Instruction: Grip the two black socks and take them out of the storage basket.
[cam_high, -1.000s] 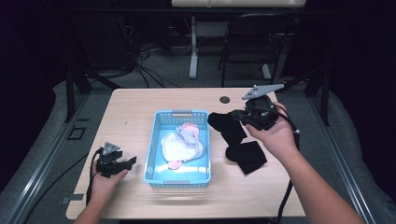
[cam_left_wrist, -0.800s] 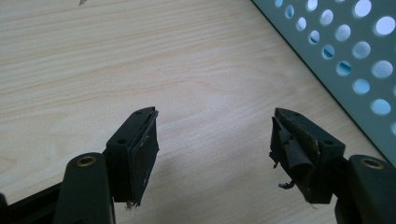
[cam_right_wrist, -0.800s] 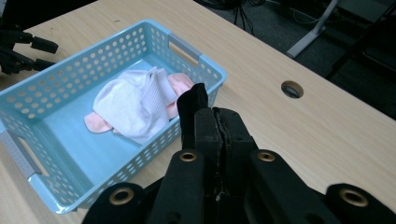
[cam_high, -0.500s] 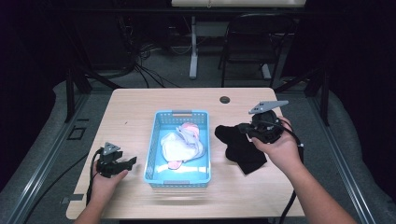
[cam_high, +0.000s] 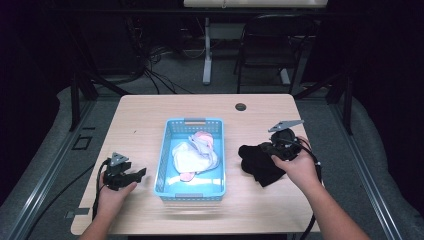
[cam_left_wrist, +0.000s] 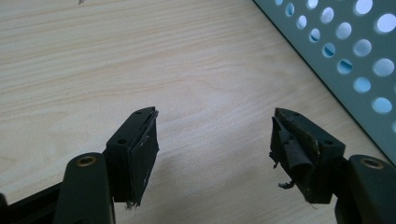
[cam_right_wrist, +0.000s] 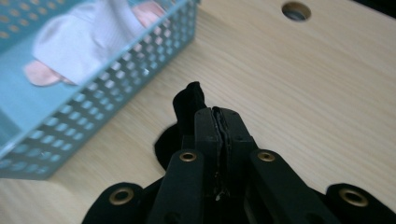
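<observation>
A black cloth (cam_high: 257, 162) lies bunched on the table to the right of the blue basket (cam_high: 194, 121). My right gripper (cam_high: 267, 148) sits low at the cloth's right edge, shut on a fold of it. In the right gripper view the jaws (cam_right_wrist: 219, 114) are pressed together and the black cloth (cam_right_wrist: 187, 100) pokes out past their tips. White and pink clothes (cam_high: 195, 152) lie in the basket. My left gripper (cam_high: 140, 173) rests on the table left of the basket, open, with bare wood between its jaws (cam_left_wrist: 215, 135).
The wooden table (cam_high: 150, 120) has a cable hole (cam_high: 241, 106) at the back right. The basket's perforated wall (cam_left_wrist: 345, 56) stands close to the left gripper's right jaw. Dark floor, cables and chair legs lie beyond the table's far edge.
My right hand has come down and nearer with the black cloth, which now rests on the table. The left hand has stayed put.
</observation>
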